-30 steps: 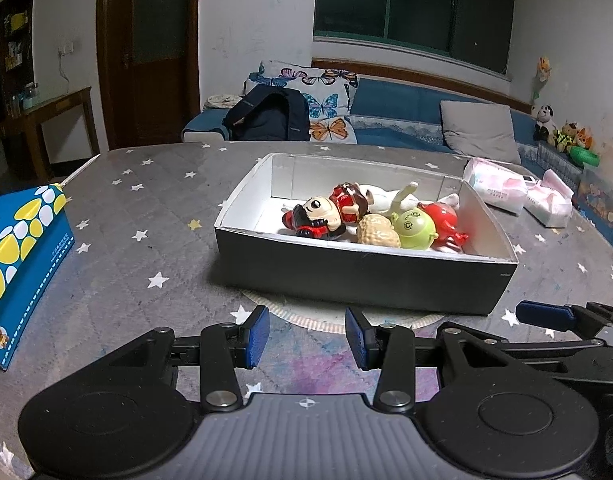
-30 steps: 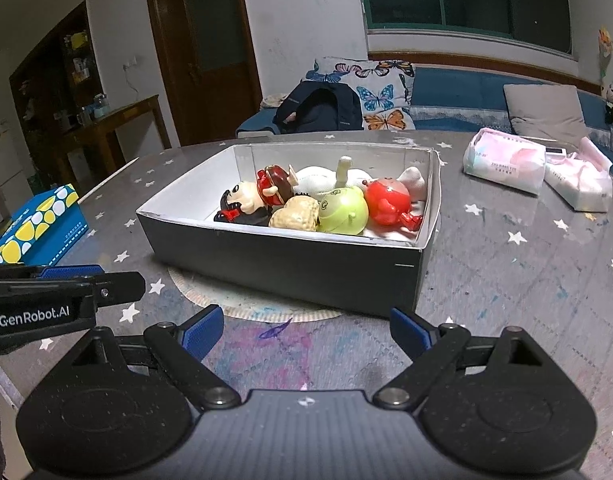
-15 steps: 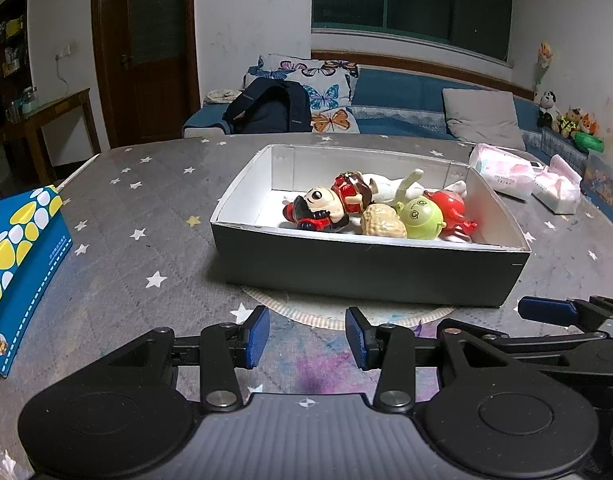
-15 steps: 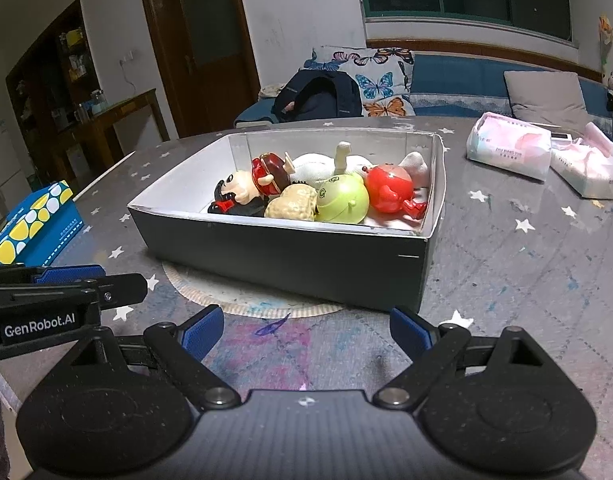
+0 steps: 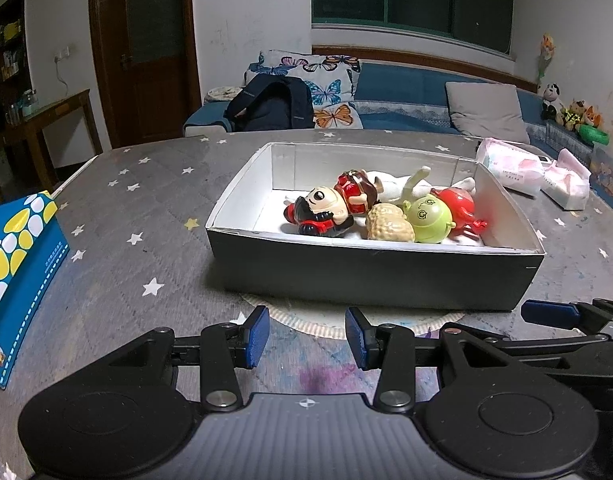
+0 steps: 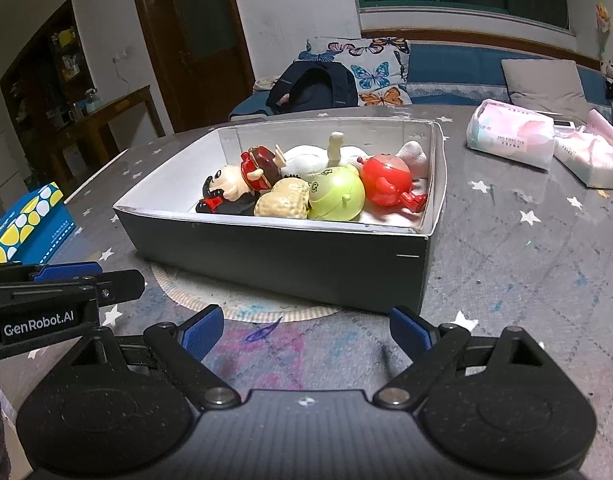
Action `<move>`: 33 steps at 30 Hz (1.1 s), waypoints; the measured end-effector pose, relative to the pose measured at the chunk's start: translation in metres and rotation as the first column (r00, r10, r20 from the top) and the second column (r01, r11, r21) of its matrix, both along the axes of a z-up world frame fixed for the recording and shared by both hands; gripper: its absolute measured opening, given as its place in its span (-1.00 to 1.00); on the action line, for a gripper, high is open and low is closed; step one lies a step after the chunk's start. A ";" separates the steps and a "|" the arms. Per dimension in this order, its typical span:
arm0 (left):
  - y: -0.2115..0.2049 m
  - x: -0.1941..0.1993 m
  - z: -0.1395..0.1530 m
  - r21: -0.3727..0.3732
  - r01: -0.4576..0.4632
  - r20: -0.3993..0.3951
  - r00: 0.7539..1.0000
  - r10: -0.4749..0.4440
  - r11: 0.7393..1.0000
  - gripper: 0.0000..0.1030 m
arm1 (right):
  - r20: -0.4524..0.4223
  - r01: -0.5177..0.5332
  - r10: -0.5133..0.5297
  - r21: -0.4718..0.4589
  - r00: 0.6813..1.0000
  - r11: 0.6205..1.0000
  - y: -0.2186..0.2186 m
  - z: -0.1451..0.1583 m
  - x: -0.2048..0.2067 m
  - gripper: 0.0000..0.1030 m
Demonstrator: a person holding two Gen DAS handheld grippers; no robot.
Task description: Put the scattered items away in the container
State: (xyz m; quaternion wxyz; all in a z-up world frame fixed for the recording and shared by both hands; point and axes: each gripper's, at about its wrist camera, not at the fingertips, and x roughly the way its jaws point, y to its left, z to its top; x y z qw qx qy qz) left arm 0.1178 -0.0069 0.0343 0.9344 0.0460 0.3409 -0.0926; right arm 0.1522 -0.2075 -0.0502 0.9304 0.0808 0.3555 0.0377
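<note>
On the desk (image 5: 118, 216) ahead sits the box (image 5: 370, 276) with the toys (image 5: 386, 210) already inside — my left tool (image 5: 306, 334) hangs narrow and empty, my right tool (image 6: 306, 330) beside it wide and empty.

"GenRobot.AI" in white lettering marks the left gripper (image 6: 46, 280); "ZHU XIANG YUN" is printed on a pink tissue pack (image 6: 510, 140); a letter "G" marks the green toy (image 6: 336, 194)

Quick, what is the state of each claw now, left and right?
Left claw: open, holding nothing.
Right claw: open wide, holding nothing.
</note>
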 end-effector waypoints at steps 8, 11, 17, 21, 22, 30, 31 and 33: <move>-0.004 0.008 -0.003 0.028 -0.004 0.004 1.000 0.004 1.000 -0.14 | -0.016 -0.002 0.002 0.006 1.000 1.000 0.000 -0.004 0.009 0.79; -0.003 0.011 -0.003 0.029 -0.006 0.002 1.000 0.006 1.000 -0.14 | -0.022 0.000 0.001 0.008 1.000 1.000 -0.001 -0.006 0.011 0.79; -0.004 0.018 -0.004 0.039 -0.005 -0.001 1.000 0.005 0.999 -0.14 | -0.031 0.005 -0.005 0.014 1.000 1.000 -0.002 -0.007 0.016 0.79; -0.006 0.021 -0.005 0.045 0.000 -0.004 1.000 0.000 0.999 -0.14 | -0.038 0.007 -0.006 0.017 0.999 1.000 -0.003 -0.009 0.020 0.79; -0.007 0.022 -0.006 0.046 0.001 -0.006 1.000 -0.001 0.999 -0.14 | -0.040 0.006 -0.005 0.017 0.999 1.000 -0.003 -0.009 0.021 0.79; -0.008 0.030 -0.009 0.056 -0.005 -0.014 1.000 0.006 0.998 -0.16 | -0.053 -0.003 0.004 0.024 0.999 1.000 -0.001 -0.012 0.025 0.91; -0.009 0.030 -0.009 0.057 -0.007 -0.015 1.000 0.008 0.998 -0.16 | -0.055 -0.003 0.005 0.029 0.998 1.000 -0.001 -0.012 0.025 0.91; -0.009 0.032 -0.010 0.061 -0.007 -0.016 1.000 0.008 0.998 -0.17 | -0.058 -0.002 0.004 0.032 0.998 0.999 -0.001 -0.013 0.026 0.91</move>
